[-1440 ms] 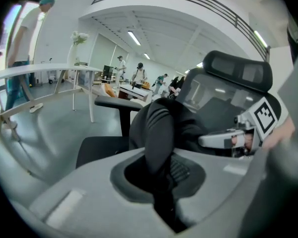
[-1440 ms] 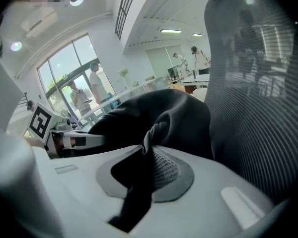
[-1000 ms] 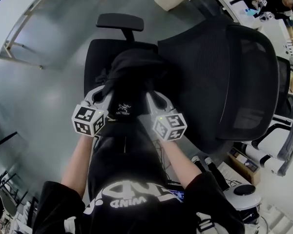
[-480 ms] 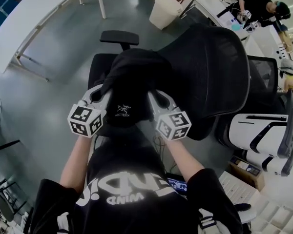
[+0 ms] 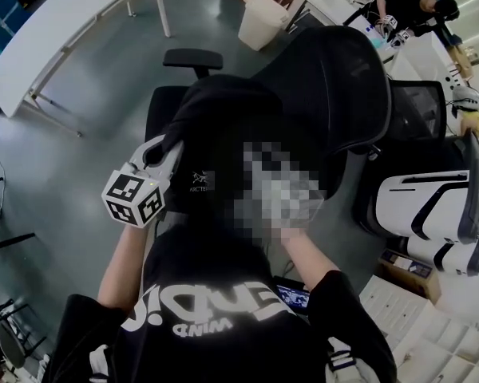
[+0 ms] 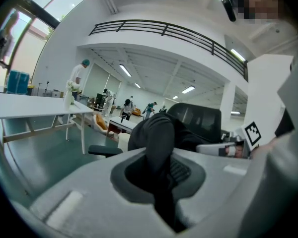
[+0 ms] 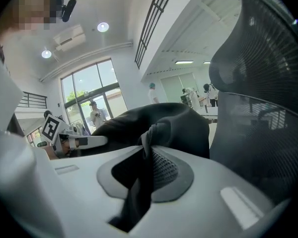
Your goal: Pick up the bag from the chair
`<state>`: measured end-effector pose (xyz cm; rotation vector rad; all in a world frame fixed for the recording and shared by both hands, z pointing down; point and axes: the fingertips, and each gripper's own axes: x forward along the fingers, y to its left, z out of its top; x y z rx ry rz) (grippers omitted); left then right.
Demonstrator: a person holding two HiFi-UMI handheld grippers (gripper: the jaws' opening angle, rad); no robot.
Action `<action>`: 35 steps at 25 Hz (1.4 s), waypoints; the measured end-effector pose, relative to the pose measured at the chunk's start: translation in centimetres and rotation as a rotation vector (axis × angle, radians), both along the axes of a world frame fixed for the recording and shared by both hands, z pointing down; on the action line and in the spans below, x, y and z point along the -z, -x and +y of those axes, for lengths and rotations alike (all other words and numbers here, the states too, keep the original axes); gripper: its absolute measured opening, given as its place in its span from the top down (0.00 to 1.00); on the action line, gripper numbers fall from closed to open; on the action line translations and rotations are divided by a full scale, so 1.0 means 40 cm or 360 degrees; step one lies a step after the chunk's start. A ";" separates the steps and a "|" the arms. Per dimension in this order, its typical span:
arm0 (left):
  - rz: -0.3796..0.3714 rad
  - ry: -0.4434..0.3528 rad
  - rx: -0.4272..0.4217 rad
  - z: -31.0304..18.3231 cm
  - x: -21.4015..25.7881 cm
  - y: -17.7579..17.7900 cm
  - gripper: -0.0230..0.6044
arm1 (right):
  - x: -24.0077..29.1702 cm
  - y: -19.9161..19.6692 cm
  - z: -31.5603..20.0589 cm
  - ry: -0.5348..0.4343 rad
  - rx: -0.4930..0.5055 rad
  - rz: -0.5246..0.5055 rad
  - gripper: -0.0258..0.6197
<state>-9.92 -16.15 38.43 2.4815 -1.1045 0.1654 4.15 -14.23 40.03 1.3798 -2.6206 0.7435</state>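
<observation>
Two grippers are closed on the black backpack (image 5: 223, 134), one at each side. Your left gripper (image 6: 161, 180) has its jaws together on a fold of the black cloth, and your right gripper (image 7: 141, 175) pinches a seam edge of the same cloth in the same way. The backpack hangs between them, close in front of your chest, with its body bulging forward beyond the jaws.

It looks soft and without a stiff frame, so I judge it will sag and swing from the two pinch points. Thin smooth cloth may also creep out of the pads if the load is heavy. A thicker part, such as a seam or a strap, gives a safer hold than a flat panel.

Below and behind the backpack is the office chair (image 5: 335, 94). Its mesh backrest stands just to the right, and the armrest (image 5: 193, 57) is beyond. Whether the bottom of the backpack is free of the seat (image 5: 161, 106) cannot be told, because the backpack covers it.
</observation>
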 end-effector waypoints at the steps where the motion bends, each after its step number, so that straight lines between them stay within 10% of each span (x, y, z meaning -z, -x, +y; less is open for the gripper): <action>1: 0.0002 -0.0004 -0.0005 0.014 0.004 -0.004 0.91 | 0.005 -0.003 0.014 -0.0005 -0.0004 -0.0008 0.90; 35: -0.0039 -0.0037 0.0452 0.695 0.081 -0.158 0.91 | 0.078 -0.133 0.579 -0.0064 0.0442 -0.0144 0.90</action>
